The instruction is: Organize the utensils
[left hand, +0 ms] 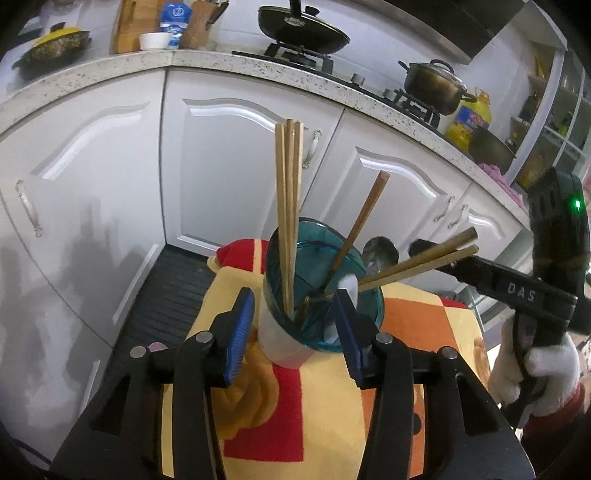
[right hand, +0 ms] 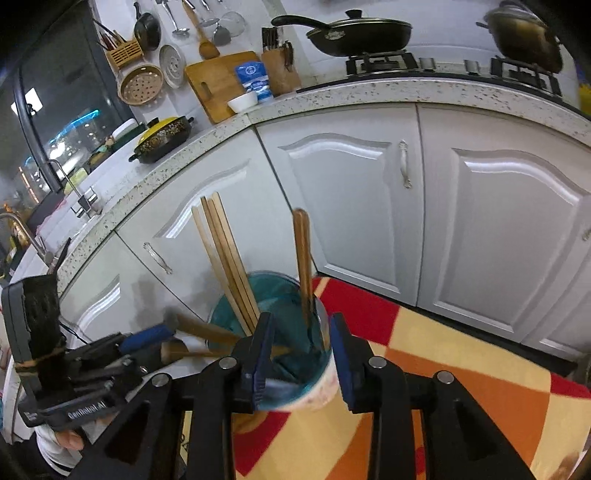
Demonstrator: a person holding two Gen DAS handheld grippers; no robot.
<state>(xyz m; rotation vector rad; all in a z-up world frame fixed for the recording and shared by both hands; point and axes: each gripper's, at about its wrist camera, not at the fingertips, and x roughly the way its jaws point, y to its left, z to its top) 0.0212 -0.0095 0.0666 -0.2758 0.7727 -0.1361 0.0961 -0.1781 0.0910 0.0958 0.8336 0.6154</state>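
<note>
A teal cup with a white base (left hand: pixel 317 295) stands on a red, orange and yellow cloth (left hand: pixel 406 332). Several light chopsticks (left hand: pixel 290 206) stand upright in it, beside a dark wooden-handled utensil (left hand: pixel 360 225). Two brown chopsticks (left hand: pixel 417 264) lean out to the right, near the other gripper's black finger (left hand: pixel 480 271). My left gripper (left hand: pixel 295 328) is open with the cup between its blue pads. In the right wrist view my right gripper (right hand: pixel 301 354) is open around the cup (right hand: pixel 295 354); the light chopsticks (right hand: pixel 225 258) and the dark utensil (right hand: pixel 303 258) stand in it.
White cabinet doors (left hand: pixel 236 162) stand close behind the cup. The speckled countertop (left hand: pixel 258 64) carries a frying pan (left hand: pixel 303 27), a pot (left hand: pixel 436 86), a cutting board and a white bowl. A metal spoon bowl (left hand: pixel 380 251) shows behind the cup.
</note>
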